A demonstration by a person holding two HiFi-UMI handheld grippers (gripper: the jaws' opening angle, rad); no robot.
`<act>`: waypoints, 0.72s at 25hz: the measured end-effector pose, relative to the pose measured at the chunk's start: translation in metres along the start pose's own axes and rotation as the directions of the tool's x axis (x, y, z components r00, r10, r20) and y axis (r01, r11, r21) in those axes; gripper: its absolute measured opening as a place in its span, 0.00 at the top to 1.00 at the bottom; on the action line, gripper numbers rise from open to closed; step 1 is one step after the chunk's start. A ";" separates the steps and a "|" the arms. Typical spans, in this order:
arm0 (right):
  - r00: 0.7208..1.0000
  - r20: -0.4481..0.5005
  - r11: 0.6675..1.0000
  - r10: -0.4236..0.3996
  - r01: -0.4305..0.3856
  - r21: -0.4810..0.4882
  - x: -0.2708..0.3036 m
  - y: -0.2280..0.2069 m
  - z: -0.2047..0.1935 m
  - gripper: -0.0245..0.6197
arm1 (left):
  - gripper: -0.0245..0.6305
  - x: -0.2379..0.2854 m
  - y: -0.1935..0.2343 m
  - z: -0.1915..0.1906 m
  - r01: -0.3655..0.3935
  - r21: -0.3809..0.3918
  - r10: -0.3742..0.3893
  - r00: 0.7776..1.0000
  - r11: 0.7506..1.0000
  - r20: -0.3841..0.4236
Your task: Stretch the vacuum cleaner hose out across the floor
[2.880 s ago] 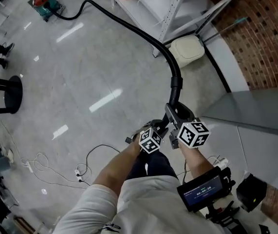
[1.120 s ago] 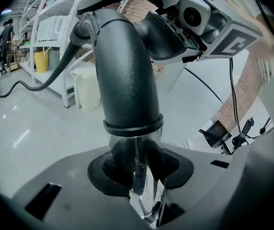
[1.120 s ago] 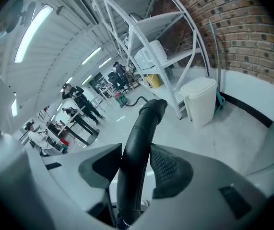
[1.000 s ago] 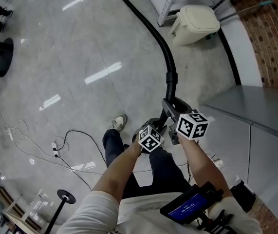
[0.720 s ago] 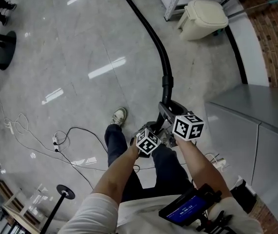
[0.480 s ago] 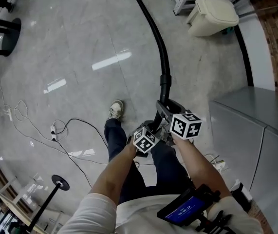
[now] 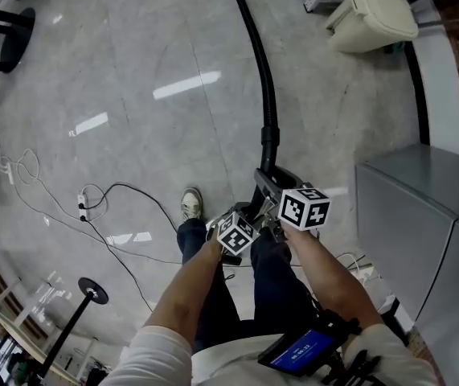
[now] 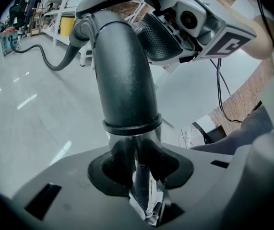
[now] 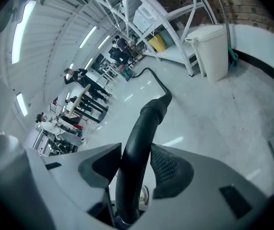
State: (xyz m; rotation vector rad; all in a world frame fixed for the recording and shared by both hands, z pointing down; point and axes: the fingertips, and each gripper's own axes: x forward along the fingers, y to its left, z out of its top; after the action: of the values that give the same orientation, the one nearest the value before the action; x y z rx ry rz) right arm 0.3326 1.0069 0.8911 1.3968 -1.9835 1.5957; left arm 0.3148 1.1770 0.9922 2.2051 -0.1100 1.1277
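Black vacuum cleaner hose point(image 7: 259, 55) runs to twelve o'clock from its handle end point(image 7: 270, 177), pinched by right hand-held gripper point(image 9: 133, 164) ahead of left hand-held gripper point(image 8: 137, 164).

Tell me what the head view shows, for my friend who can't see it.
A person looks down at the left gripper and right gripper, both clamped on the handle end of a black vacuum hose that runs away across a grey floor. A cream bin stands top right; a thin cable loops at left.

Beige bin point(image 7: 372, 18) (lidded), floor cables point(image 7: 94, 210), grey cabinet point(image 7: 422, 215)
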 end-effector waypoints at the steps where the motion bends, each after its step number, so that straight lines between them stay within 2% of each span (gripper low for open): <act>1: 1.000 -0.003 1.000 -0.005 0.005 0.002 0.008 0.000 -0.006 0.67 | 0.77 0.001 0.004 -0.008 0.009 -0.001 -0.009 1.000 1.000 -0.001; 9: 0.999 -0.040 0.999 -0.030 0.032 0.040 0.065 -0.009 -0.050 0.67 | 0.77 0.015 0.038 -0.066 0.051 -0.001 -0.051 0.998 0.999 -0.034; 18: 0.997 -0.068 0.991 -0.046 0.054 0.124 0.102 -0.044 -0.089 0.67 | 0.77 0.044 0.046 -0.106 0.122 -0.036 -0.124 0.991 0.992 -0.044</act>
State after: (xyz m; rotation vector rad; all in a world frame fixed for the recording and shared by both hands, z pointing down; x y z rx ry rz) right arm 0.2826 1.0323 1.0220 1.4085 -1.8259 1.7471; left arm 0.2528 1.2113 1.0933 2.1245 0.0266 1.0992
